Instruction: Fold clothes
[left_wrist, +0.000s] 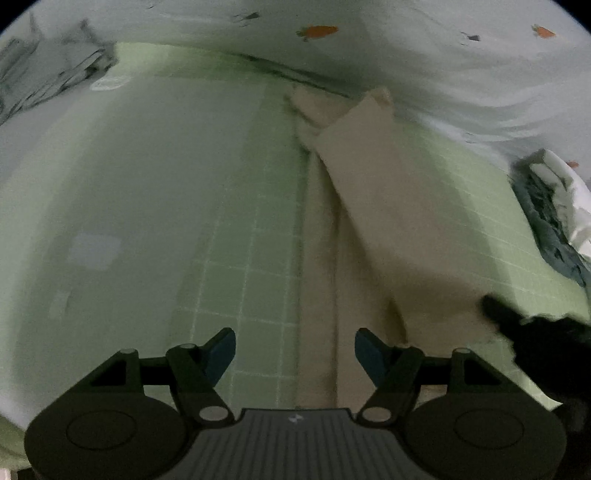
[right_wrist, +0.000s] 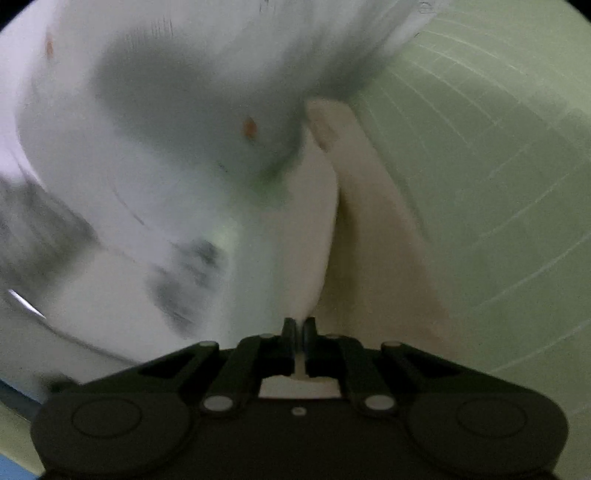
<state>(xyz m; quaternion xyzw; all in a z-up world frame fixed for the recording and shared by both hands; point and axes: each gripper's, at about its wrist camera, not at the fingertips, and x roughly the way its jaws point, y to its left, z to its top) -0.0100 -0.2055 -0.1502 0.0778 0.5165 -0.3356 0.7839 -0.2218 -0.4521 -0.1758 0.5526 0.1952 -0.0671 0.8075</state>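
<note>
From the left wrist, one pair of tongs (left_wrist: 295, 350) is spread wide, its two blue-padded fingers (left_wrist: 221, 350) empty, hovering low over one green grid mat (left_wrist: 229, 258). One beige garment (left_wrist: 354, 206) lies on the mat as a long strip running from just under the tongs up to the mat's far edge, one layer folded over at an angle. At the lower right, the dark tip of the other tongs (left_wrist: 517, 325) sits at the near edge of the beige cloth. Beyond the mat spreads one pale sheet printed with small orange carrots (left_wrist: 317, 31); two carrots show clearly. One grey crumpled heap of cloth (left_wrist: 55, 74) lies at the far left corner, and one dark blue and white pile of clothes (left_wrist: 554, 214) sits at the mat's right edge.

From the right wrist, the right tongs (right_wrist: 299, 328) are clenched on a pinch of the beige garment (right_wrist: 369, 221), which stretches away over the green mat (right_wrist: 480, 147). The picture is blurred. The pale sheet (right_wrist: 166, 129) fills the left half, with one orange spot and grey smears I cannot make out.
</note>
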